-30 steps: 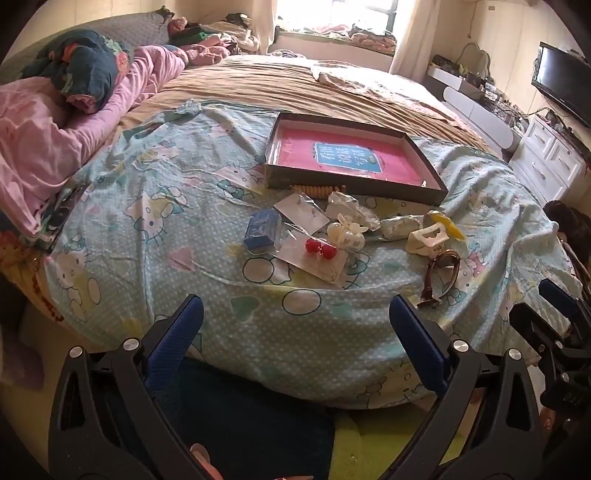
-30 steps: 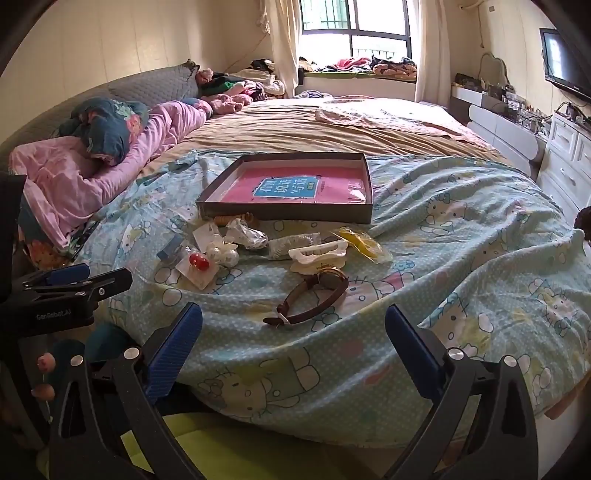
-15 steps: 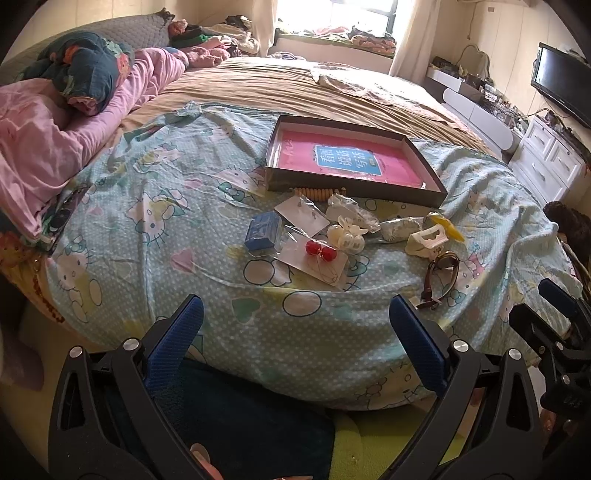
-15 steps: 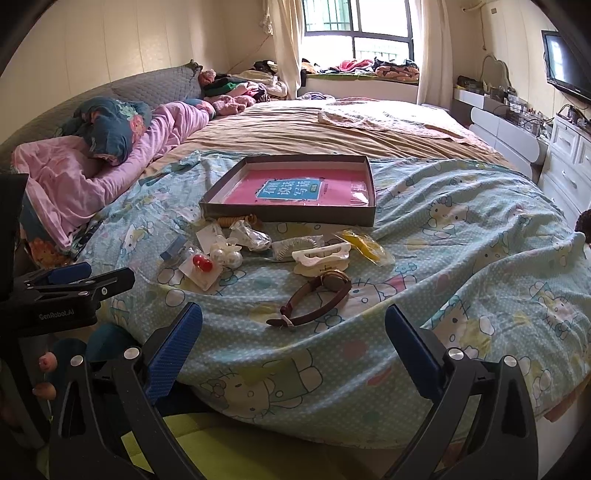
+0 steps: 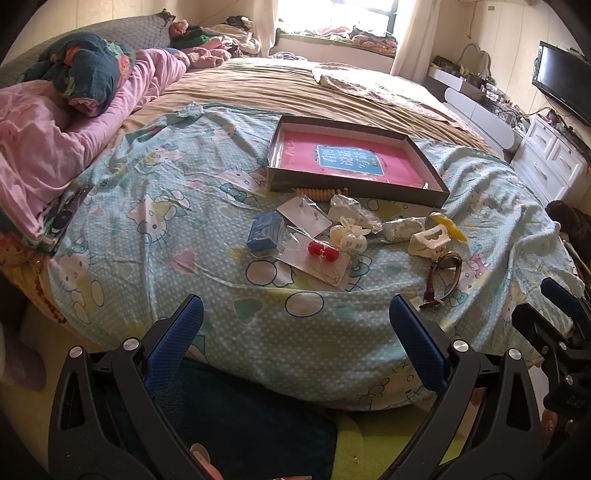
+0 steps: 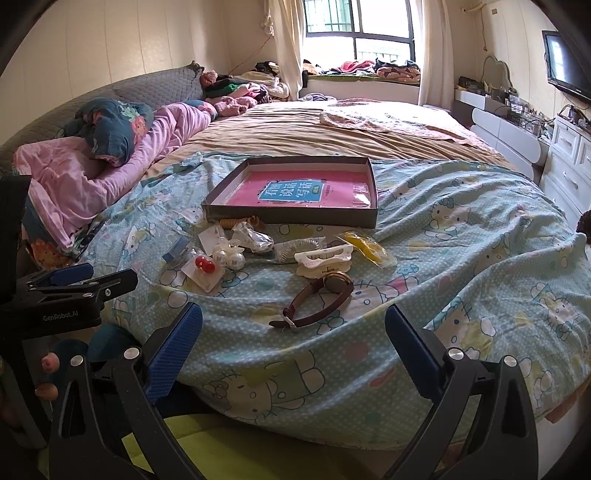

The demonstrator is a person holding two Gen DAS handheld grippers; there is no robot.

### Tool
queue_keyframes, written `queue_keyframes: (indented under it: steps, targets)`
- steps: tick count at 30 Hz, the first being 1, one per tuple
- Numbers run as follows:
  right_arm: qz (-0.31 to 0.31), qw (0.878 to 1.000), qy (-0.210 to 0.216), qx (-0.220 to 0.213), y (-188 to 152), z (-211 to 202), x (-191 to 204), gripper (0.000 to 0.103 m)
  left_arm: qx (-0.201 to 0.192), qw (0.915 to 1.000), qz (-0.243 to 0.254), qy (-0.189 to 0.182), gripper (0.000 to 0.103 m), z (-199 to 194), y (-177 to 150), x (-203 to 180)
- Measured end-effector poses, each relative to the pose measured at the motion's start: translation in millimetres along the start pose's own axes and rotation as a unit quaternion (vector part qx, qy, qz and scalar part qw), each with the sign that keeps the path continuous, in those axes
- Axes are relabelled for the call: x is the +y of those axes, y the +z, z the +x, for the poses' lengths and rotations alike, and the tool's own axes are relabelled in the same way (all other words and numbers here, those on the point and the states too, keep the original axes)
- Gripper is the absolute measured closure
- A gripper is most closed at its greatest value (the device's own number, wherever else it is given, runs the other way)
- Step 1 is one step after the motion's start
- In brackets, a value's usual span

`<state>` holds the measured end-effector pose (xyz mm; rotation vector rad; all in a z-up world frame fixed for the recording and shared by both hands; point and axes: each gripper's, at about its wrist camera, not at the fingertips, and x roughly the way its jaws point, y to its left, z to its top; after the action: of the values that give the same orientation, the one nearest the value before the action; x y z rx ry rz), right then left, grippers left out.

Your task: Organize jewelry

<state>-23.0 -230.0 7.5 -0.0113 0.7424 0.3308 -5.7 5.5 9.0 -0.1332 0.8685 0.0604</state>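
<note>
On the bed's Hello Kitty sheet (image 5: 155, 206), left to right: one blue box (image 5: 264, 232), one card with two red beads (image 5: 320, 254), one cluster of pearl pieces (image 5: 349, 236), one white claw clip (image 5: 428, 240), one yellow item in plastic (image 5: 448, 225), one brown-strap watch (image 6: 317, 301). One shallow box (image 6: 295, 218) with a pink booklet lies behind them. The left gripper (image 5: 295, 332) and right gripper (image 6: 293, 334) hover at the bed's near edge, fingers spread wide, holding nothing. Pink bedding (image 6: 74, 177) lies left, a window (image 6: 362, 33) behind, white drawers (image 6: 569, 162) right.

left gripper (image 5: 295, 323): jaws spread wide, empty | right gripper (image 6: 293, 328): jaws spread wide, empty
</note>
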Motion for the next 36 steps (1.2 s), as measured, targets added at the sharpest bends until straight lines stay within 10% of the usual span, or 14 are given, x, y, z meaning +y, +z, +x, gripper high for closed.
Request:
queue_keyframes:
  steps: [36]
  targets:
    - [-0.024,0.998,0.026,0.055,13,50,13,0.004,0.032,0.9984,-0.027,0.039,0.009,40,14,31]
